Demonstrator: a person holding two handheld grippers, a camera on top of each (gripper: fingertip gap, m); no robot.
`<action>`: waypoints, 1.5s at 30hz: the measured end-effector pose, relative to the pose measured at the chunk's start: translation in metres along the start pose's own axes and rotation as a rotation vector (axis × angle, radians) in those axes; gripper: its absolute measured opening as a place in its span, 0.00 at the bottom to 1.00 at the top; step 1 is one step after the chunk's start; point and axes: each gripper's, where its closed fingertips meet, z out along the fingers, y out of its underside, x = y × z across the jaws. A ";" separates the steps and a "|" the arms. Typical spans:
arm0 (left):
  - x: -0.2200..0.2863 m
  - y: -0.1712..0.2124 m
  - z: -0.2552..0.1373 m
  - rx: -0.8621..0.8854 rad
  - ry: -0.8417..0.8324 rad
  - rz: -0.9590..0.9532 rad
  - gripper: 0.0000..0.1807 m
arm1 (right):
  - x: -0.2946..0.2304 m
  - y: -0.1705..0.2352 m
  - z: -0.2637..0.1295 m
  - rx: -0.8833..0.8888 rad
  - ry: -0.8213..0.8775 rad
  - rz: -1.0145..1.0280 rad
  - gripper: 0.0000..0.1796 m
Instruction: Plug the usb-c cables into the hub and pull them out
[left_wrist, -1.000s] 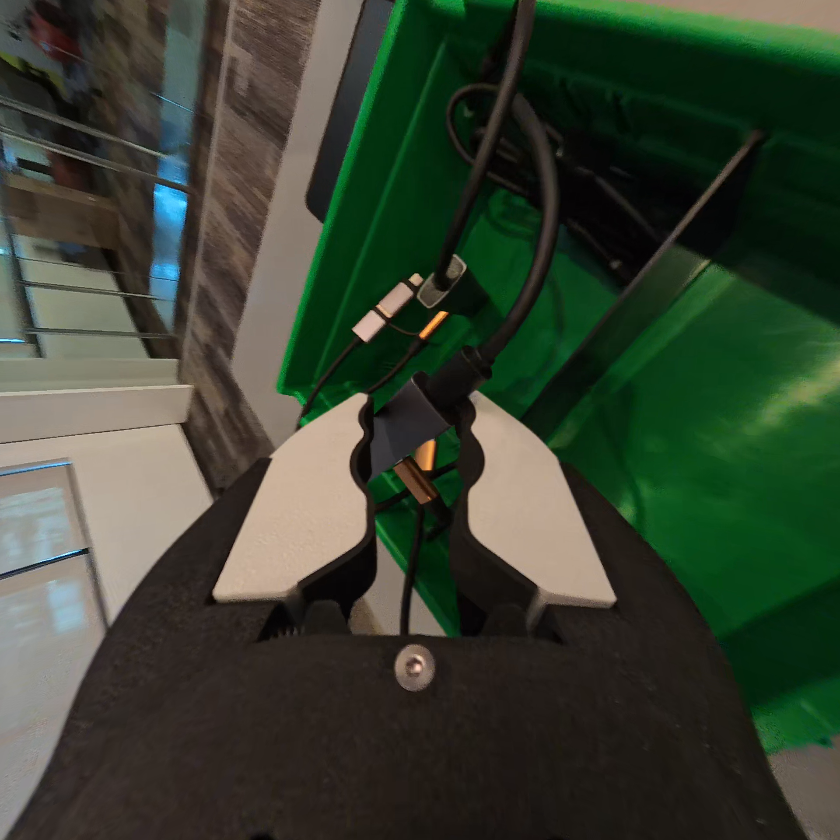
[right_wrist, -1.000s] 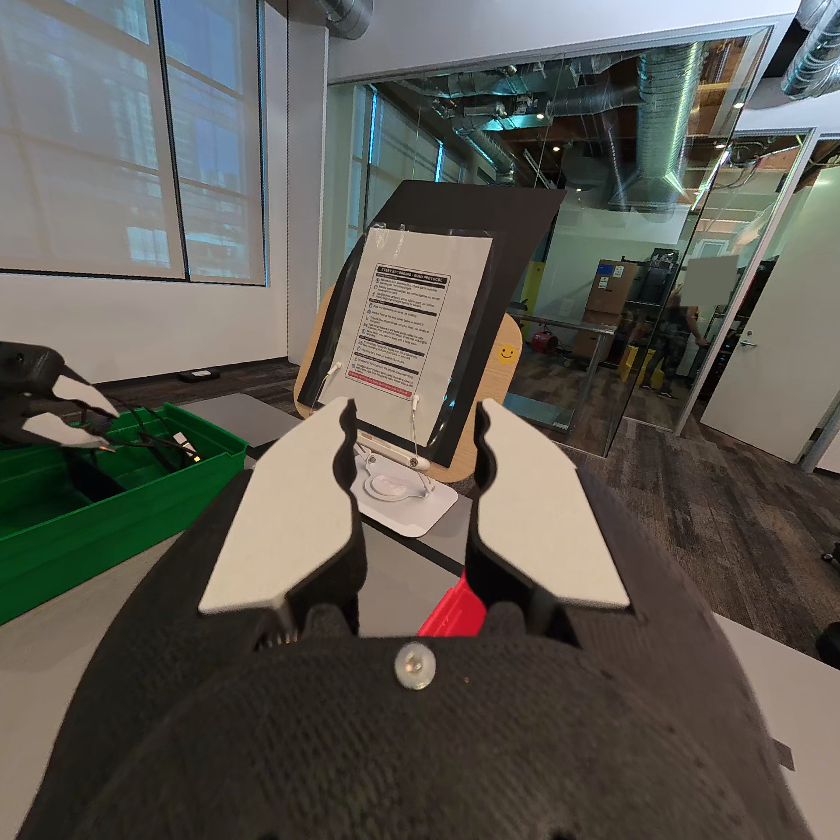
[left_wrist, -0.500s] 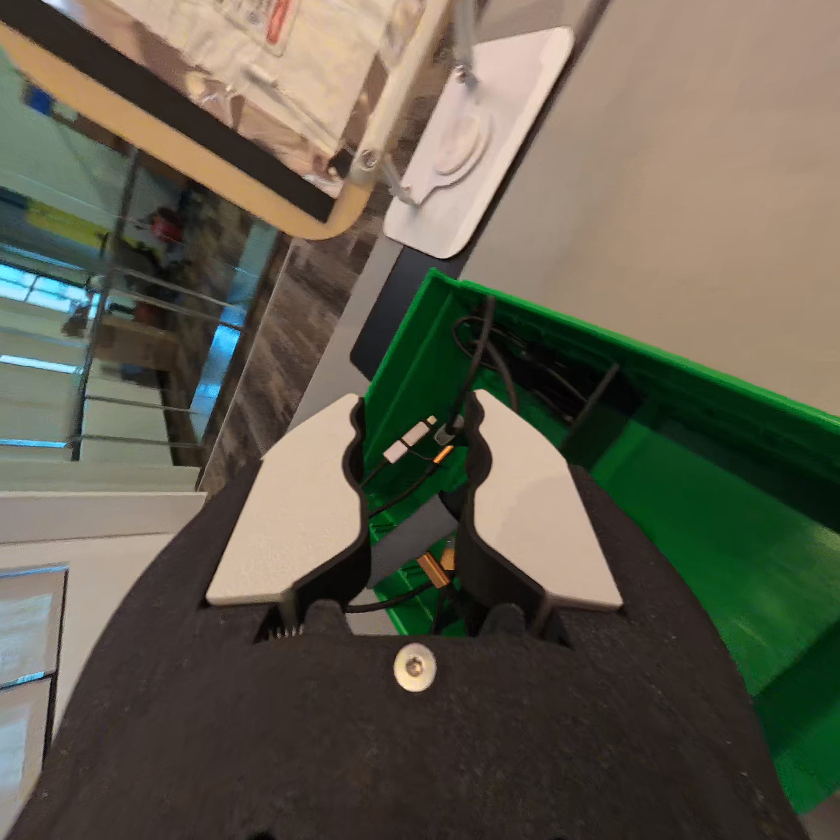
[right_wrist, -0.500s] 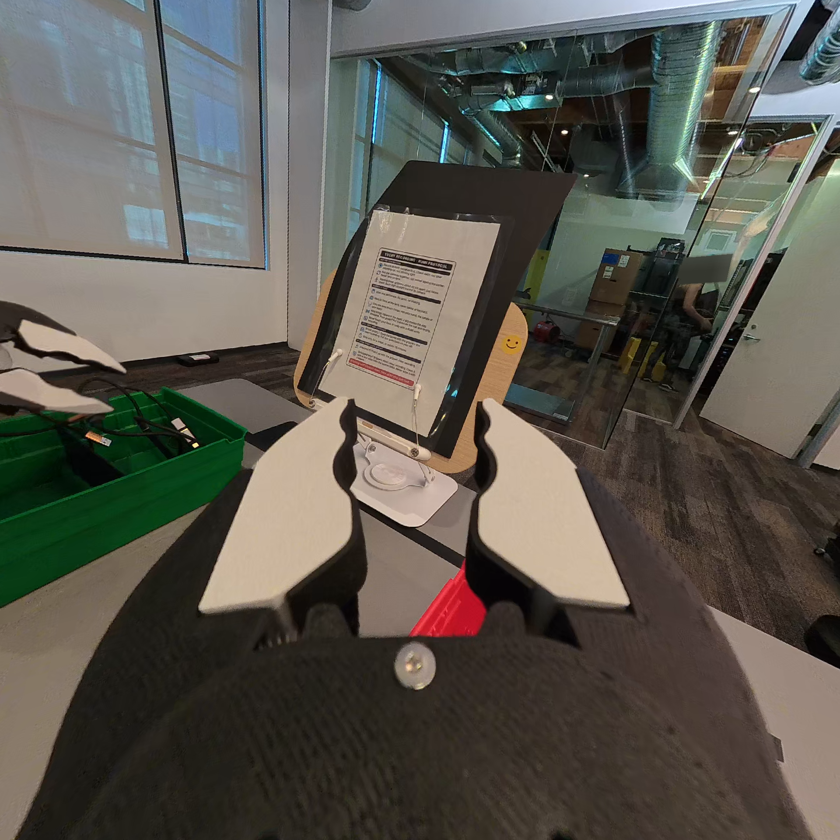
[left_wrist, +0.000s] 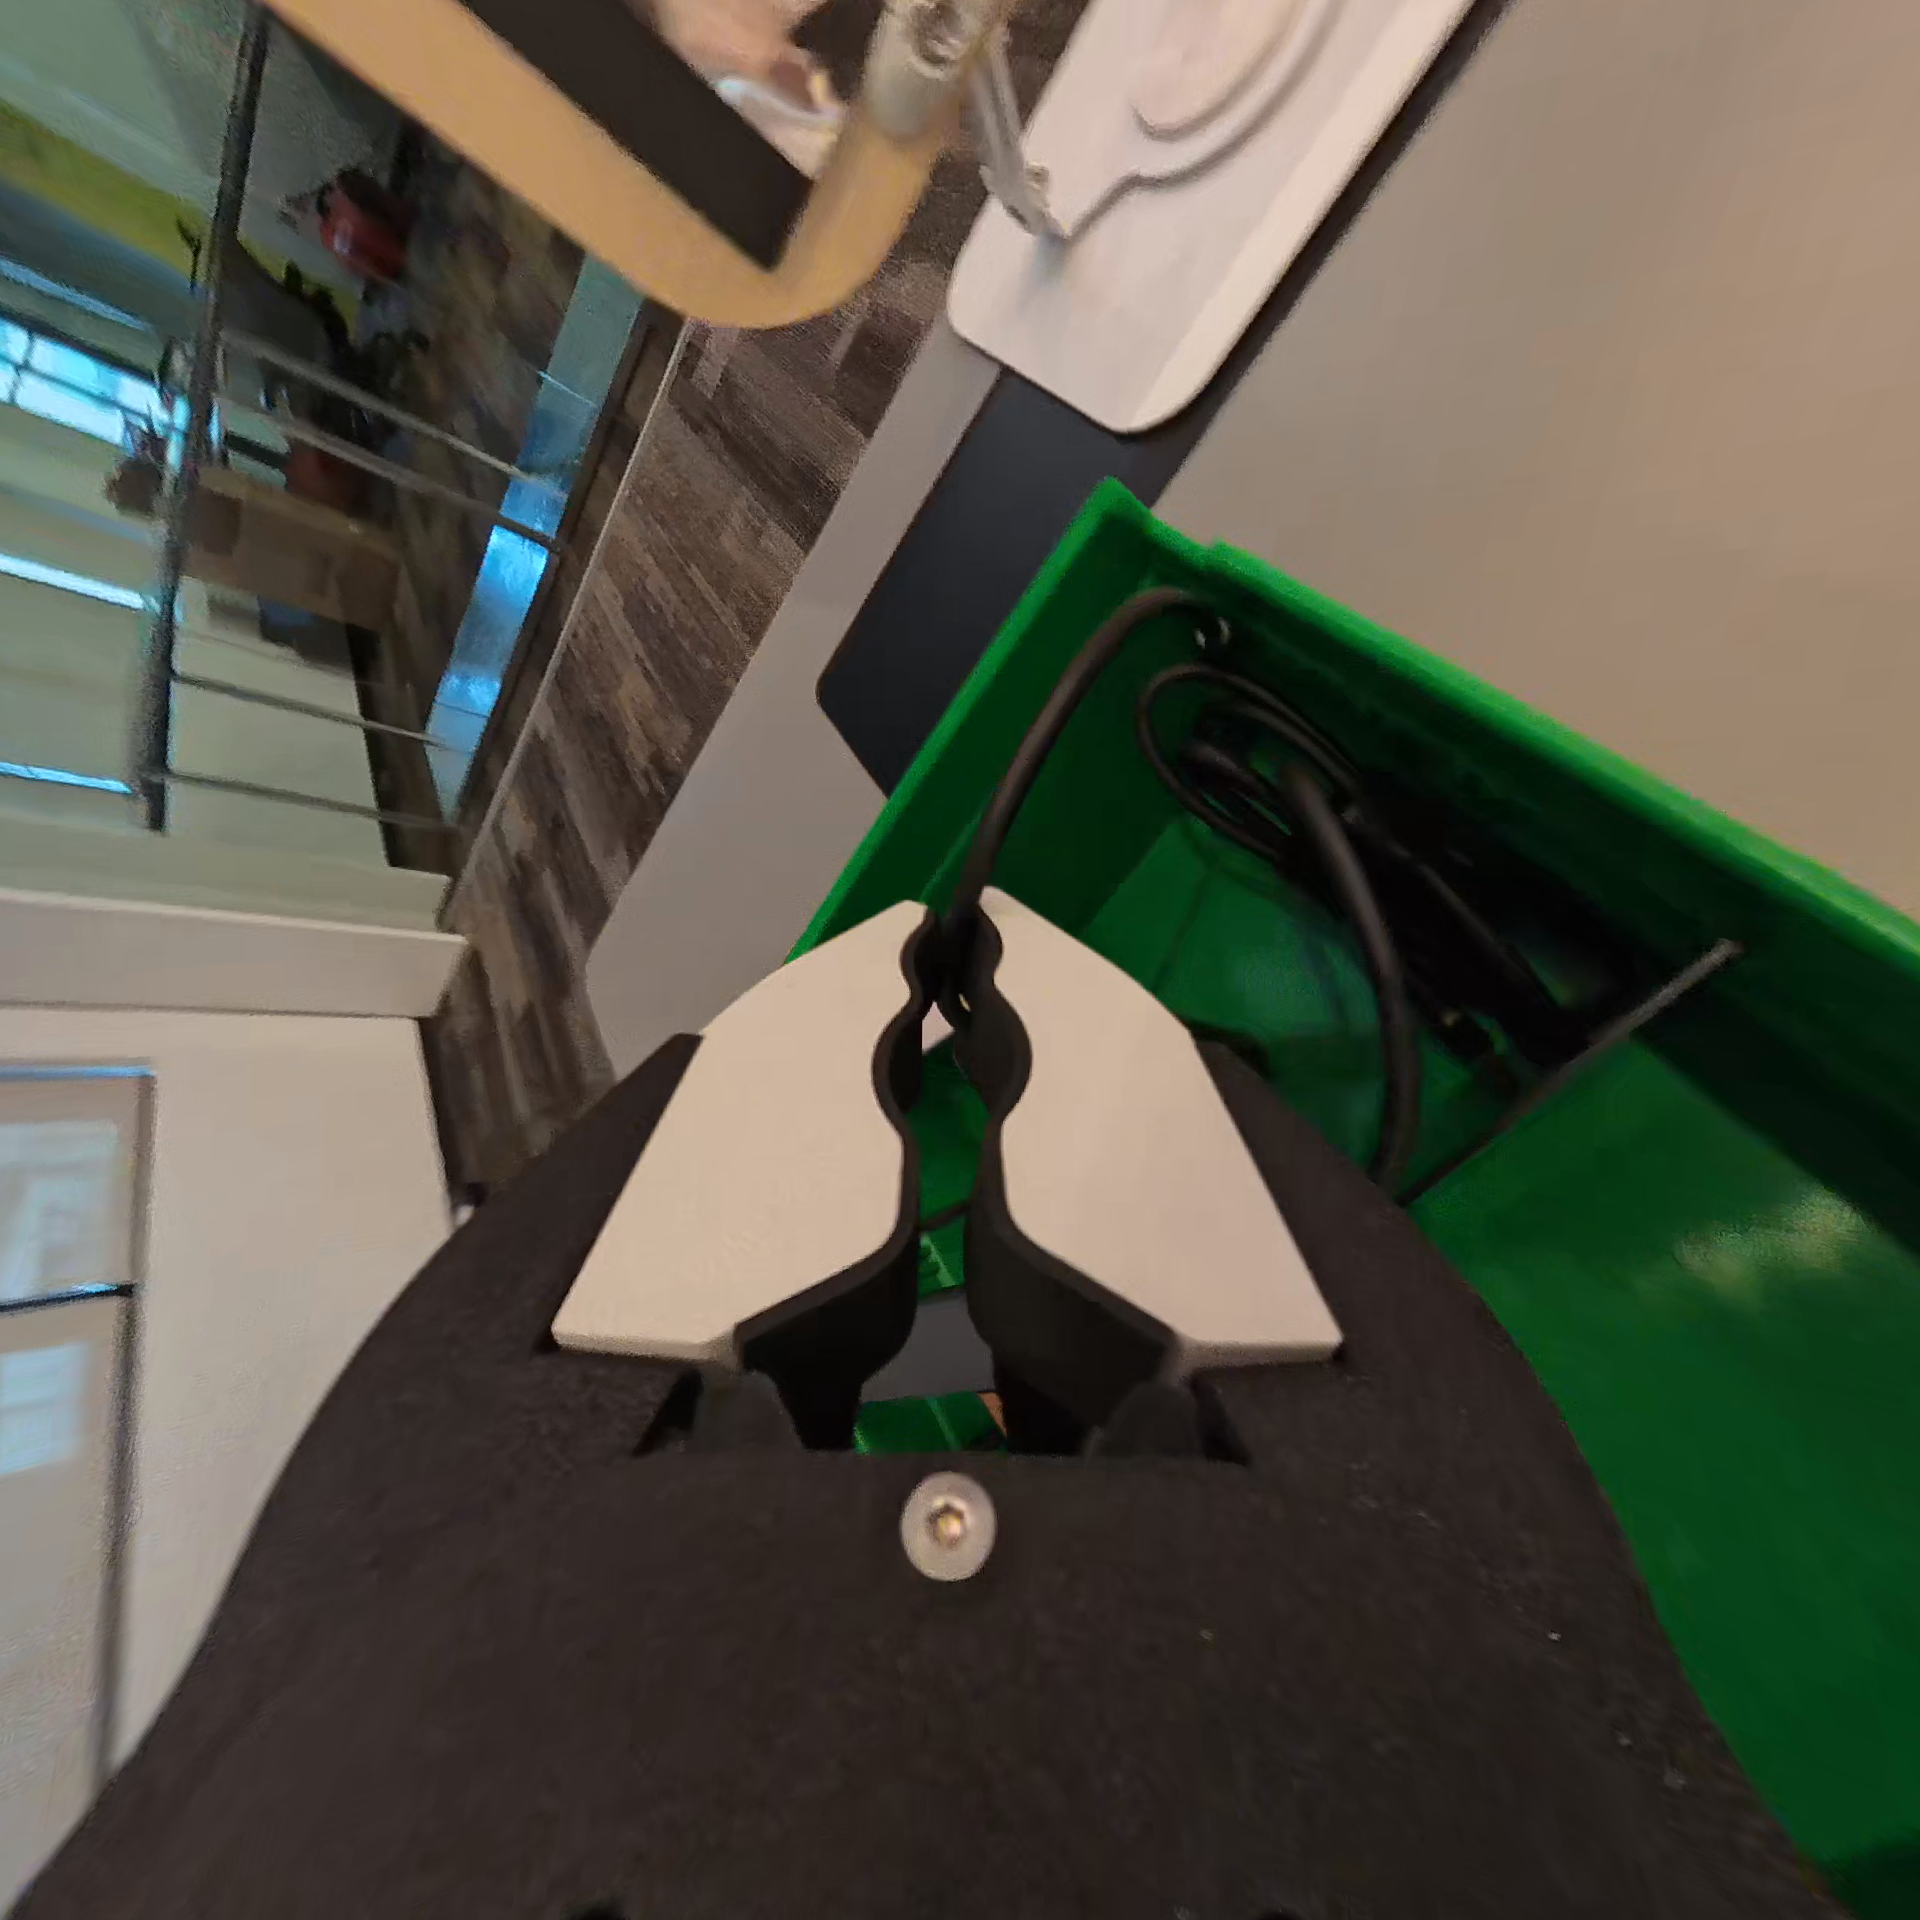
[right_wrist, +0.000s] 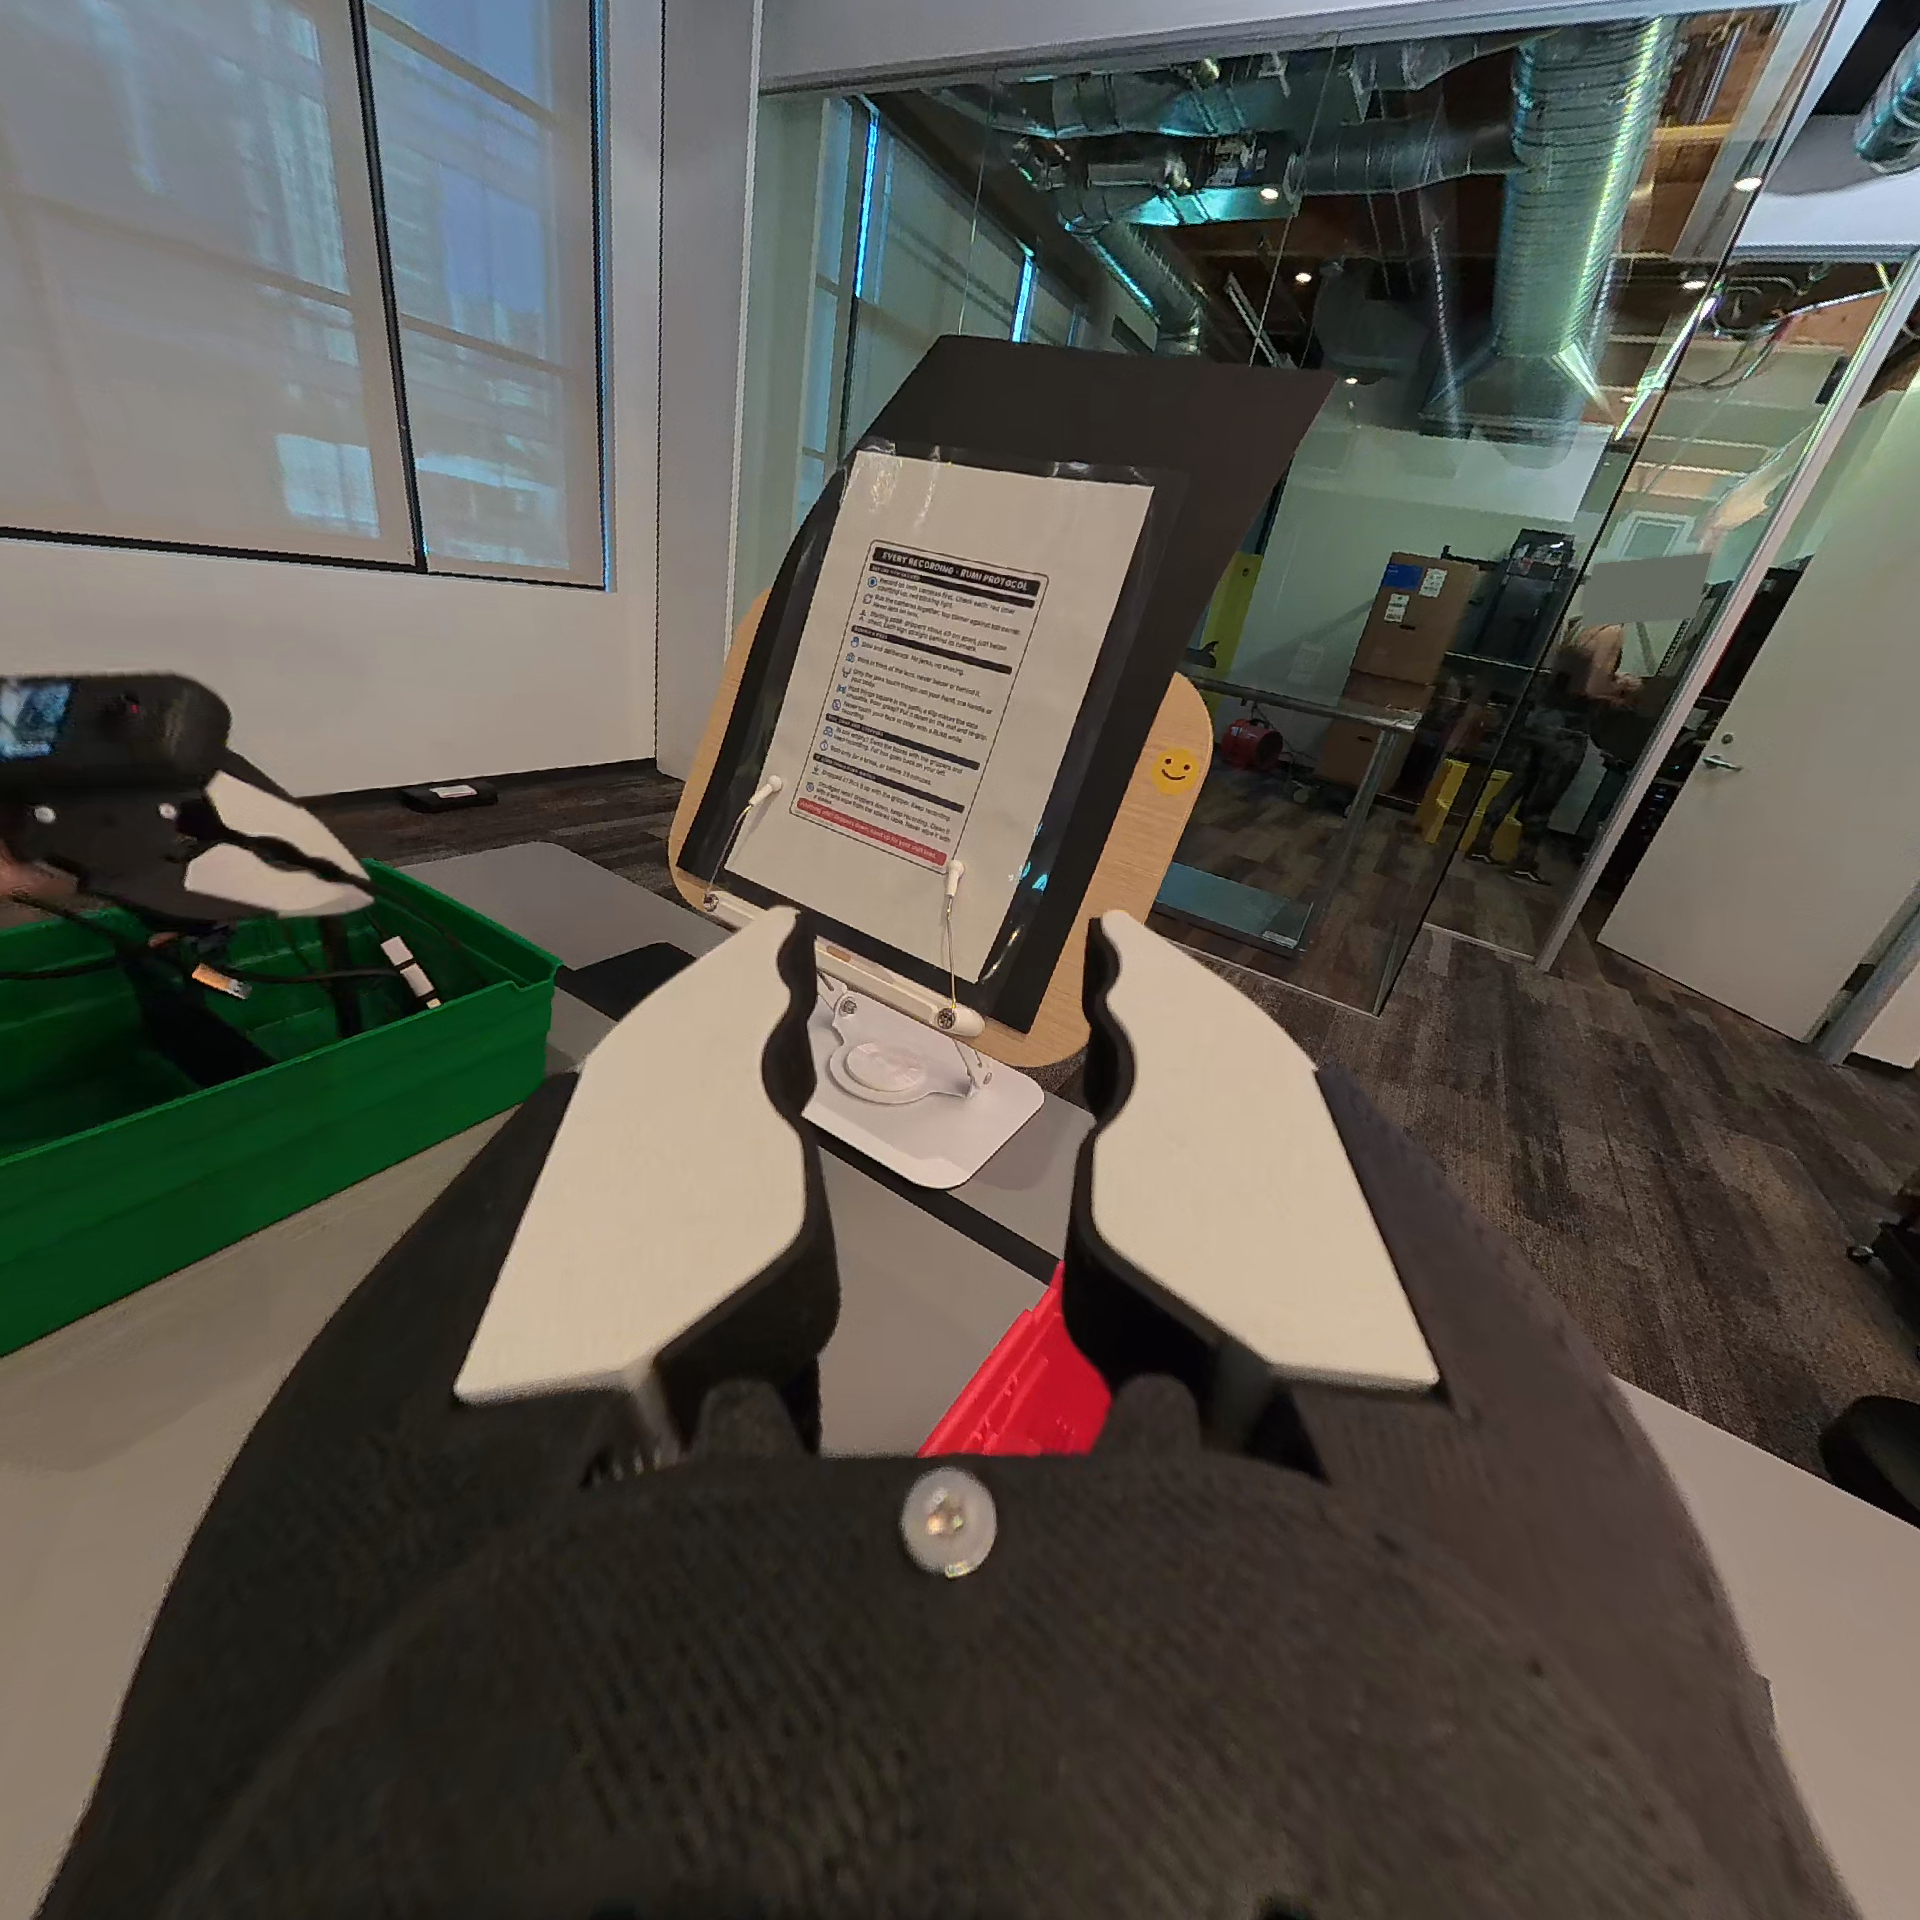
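Observation:
My left gripper is shut on a thin black cable that runs from its tips into the green bin. More black cables lie coiled at the bin's far end. In the right wrist view the left gripper hangs above the green bin, with a silver plug and an orange plug dangling below it. My right gripper is open and empty over the table. A grey piece shows under the left fingers; I cannot tell if it is the hub.
A black divider crosses the bin. A document stand on a white base stands behind my right gripper. A red ribbed object lies just below the right fingers. The grey table ends at right over carpet.
My left gripper has closed from open around the hub to shut on the thin black cable, and has pulled back and up from the bin. The right gripper has barely moved.

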 end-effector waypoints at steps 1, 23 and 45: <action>-0.006 -0.001 -0.003 0.015 -0.005 -0.055 0.01 | 0.000 0.000 0.000 -0.001 0.000 -0.001 0.28; -0.057 -0.098 -0.098 0.652 0.196 -0.767 0.00 | -0.101 0.023 0.057 -0.062 -0.283 -0.057 0.26; 0.008 -0.167 -0.164 0.627 0.170 -0.455 0.20 | -0.239 0.079 0.108 -0.073 -0.502 0.248 0.06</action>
